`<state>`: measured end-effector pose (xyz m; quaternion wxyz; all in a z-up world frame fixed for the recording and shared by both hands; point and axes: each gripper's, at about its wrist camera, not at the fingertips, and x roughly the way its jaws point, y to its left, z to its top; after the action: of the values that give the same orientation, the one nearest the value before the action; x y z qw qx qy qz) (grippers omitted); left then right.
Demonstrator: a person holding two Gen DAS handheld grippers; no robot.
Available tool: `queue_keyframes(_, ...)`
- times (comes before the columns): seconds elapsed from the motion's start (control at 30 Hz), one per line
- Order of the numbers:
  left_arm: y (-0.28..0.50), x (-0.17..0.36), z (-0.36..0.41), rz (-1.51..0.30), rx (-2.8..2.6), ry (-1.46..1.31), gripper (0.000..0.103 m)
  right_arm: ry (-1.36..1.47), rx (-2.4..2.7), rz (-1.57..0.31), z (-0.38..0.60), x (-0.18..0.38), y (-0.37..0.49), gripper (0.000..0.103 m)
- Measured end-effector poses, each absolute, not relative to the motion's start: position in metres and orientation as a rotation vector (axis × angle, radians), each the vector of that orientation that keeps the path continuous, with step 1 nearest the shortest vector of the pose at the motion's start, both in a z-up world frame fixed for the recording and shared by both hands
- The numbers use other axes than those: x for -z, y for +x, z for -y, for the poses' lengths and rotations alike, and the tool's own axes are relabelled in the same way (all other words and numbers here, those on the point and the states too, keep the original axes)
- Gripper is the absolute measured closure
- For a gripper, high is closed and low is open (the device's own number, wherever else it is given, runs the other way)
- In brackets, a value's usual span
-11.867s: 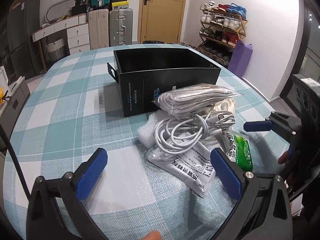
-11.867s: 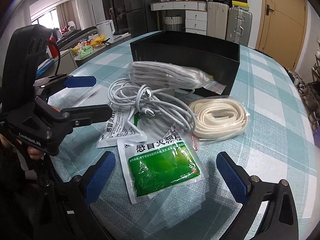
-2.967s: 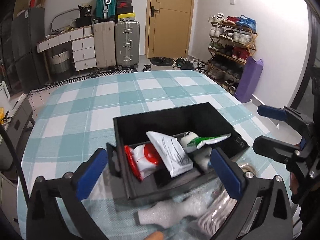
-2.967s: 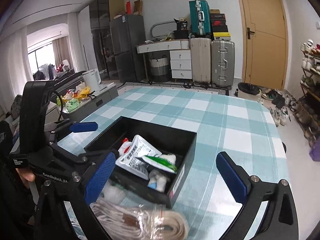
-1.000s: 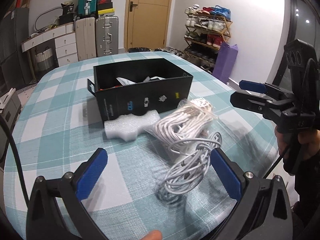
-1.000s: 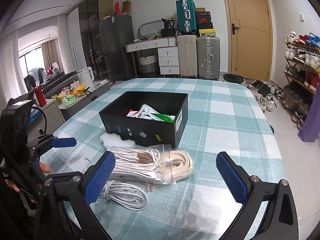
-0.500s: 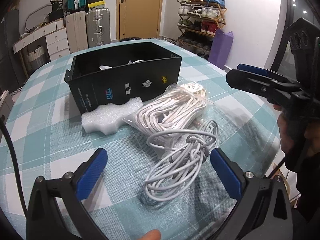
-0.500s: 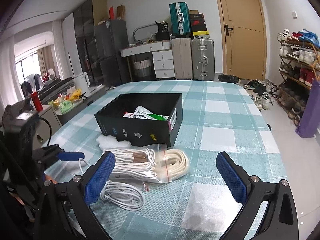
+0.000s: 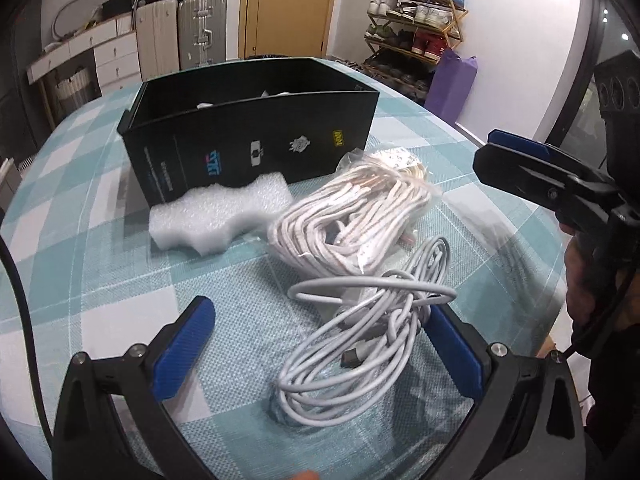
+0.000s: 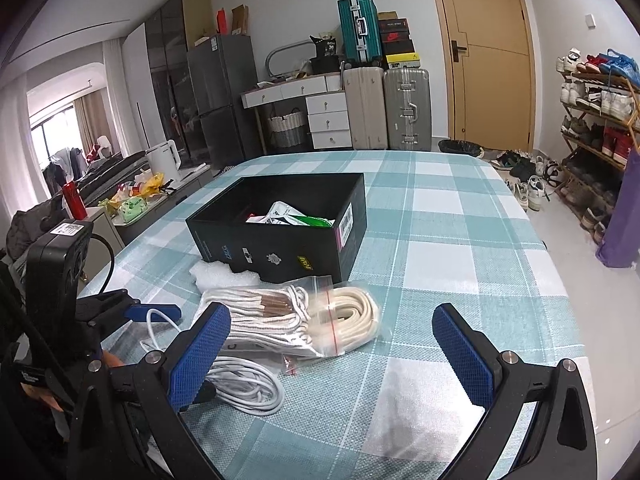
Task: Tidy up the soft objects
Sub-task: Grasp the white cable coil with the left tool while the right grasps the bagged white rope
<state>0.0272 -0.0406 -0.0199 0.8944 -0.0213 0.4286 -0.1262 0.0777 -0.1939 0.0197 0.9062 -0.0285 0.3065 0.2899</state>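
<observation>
A black open box (image 9: 256,140) (image 10: 280,232) stands on the checked tablecloth with medicine packets (image 10: 296,218) inside. In front of it lie a white foam piece (image 9: 216,216) (image 10: 224,274), clear bags of white rope (image 9: 352,216) (image 10: 296,316) and a loose white cable coil (image 9: 360,340) (image 10: 244,388). My left gripper (image 9: 320,356) is open, low over the cable coil, which lies between its fingers. My right gripper (image 10: 336,356) is open and empty, above the table just in front of the rope bags.
Bare teal and white checked tablecloth (image 10: 460,240) stretches right of the box and to the left in the left wrist view (image 9: 80,248). Suitcases (image 10: 384,108), drawers and a shoe rack (image 10: 592,120) stand beyond the table edge.
My left gripper has moved forward and lower, so the cable coil now lies between its fingers. My right gripper has come slightly closer to the rope bags. Both stay open.
</observation>
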Motion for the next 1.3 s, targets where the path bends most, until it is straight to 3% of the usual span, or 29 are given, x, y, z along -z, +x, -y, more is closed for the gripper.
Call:
queue_keyframes(0.1,0.026,0.022,0.037,-0.903,0.273,-0.042,0.004,-0.063,-0.603,-0.636,0.192,-0.018,0.078,0.001)
queue_keyframes(0.33,0.014,0.02,0.04,-0.863,0.287,0.05,0.037,-0.068,-0.607,-0.642,0.19,-0.017,0.079,0.001)
queue_keyframes(0.63,0.019,0.017,0.048,-0.864,0.31,0.075,0.038,-0.073,-0.614,-0.647,0.188,-0.015,0.079,0.001)
queue_keyframes(0.77,0.017,0.016,0.05,-0.86,0.335,0.082,0.053,-0.08,-0.62,-0.648,0.186,-0.014,0.078,0.001)
queue_keyframes(0.93,0.012,0.015,0.051,-0.842,0.36,0.076,0.064,-0.079,-0.622,-0.655,0.185,-0.014,0.078,0.001)
queue_keyframes(1.3,-0.007,-0.005,0.032,-0.778,0.399,0.012,0.07,-0.093,-0.628,-0.656,0.18,-0.015,0.078,0.001)
